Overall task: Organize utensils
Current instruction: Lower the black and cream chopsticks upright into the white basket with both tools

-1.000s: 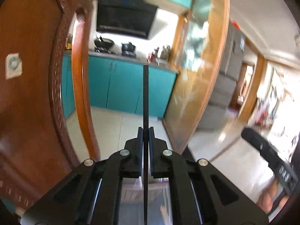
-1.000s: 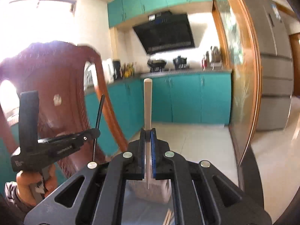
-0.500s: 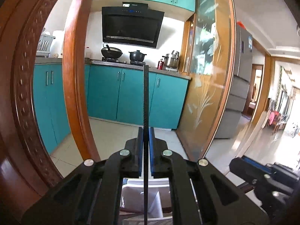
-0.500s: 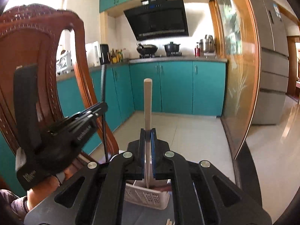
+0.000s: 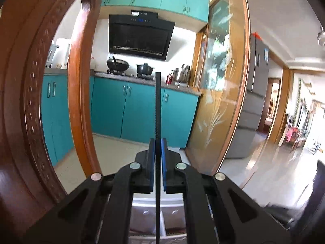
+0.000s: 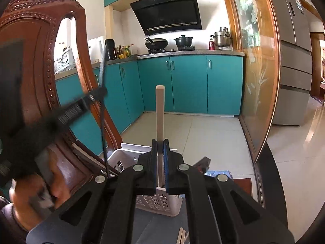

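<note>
Two grippers, each clamped on one upright stick: left gripper (image 5: 156, 142) pinches a black chopstick (image 5: 157, 105), right gripper (image 6: 160, 144) a pale wooden chopstick (image 6: 159, 111). Both long axes run vertical. White slotted utensil basket (image 6: 121, 156) sits low centre, directly under both tips. Black chopstick's lower end (image 6: 105, 162) reaches the basket's left rim, so left looks nearer; next move is likely straight down.

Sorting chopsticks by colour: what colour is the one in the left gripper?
Black chopstick, clamped upright in the left gripper; clearest in the left wrist view.
</note>
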{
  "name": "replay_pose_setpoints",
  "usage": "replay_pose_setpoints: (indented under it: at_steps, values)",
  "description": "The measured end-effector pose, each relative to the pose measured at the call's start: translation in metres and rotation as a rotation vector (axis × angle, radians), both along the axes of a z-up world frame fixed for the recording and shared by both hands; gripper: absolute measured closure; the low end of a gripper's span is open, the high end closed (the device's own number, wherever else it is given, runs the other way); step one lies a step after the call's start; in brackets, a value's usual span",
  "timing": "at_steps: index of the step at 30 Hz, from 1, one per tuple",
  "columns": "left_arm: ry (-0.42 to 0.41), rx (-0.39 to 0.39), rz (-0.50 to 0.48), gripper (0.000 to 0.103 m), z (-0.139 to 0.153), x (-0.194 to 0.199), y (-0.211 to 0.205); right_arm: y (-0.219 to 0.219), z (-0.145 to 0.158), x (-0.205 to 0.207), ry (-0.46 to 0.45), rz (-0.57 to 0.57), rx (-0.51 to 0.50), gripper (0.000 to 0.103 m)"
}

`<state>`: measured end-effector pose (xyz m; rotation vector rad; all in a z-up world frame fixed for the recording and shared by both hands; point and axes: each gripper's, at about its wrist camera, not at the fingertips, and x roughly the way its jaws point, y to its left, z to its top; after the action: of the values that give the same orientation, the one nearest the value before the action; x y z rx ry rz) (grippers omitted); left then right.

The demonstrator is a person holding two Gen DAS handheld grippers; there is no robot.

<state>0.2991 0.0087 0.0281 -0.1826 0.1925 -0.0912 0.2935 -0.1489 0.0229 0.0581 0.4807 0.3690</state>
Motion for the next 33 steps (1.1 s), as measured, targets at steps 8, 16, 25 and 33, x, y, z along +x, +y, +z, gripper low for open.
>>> replay_pose_setpoints:
  at_steps: [8, 16, 25, 33]
  values:
    - [-0.034, -0.053, 0.028, 0.096, 0.012, 0.005, 0.013, -0.004, -0.005, 0.001, 0.013, 0.013, 0.007, 0.097]
    - [-0.033, -0.091, 0.006, 0.096, 0.005, 0.019, 0.027, -0.009, -0.012, 0.006, 0.020, 0.030, 0.025, 0.097]
    - [0.023, -0.135, 0.006, 0.097, -0.023, 0.042, 0.036, -0.008, -0.021, 0.009, 0.039, 0.044, 0.044, 0.097]
    - [0.054, 0.022, 0.037, 0.096, -0.058, 0.037, 0.003, -0.012, -0.024, 0.008, 0.040, 0.055, 0.046, 0.097]
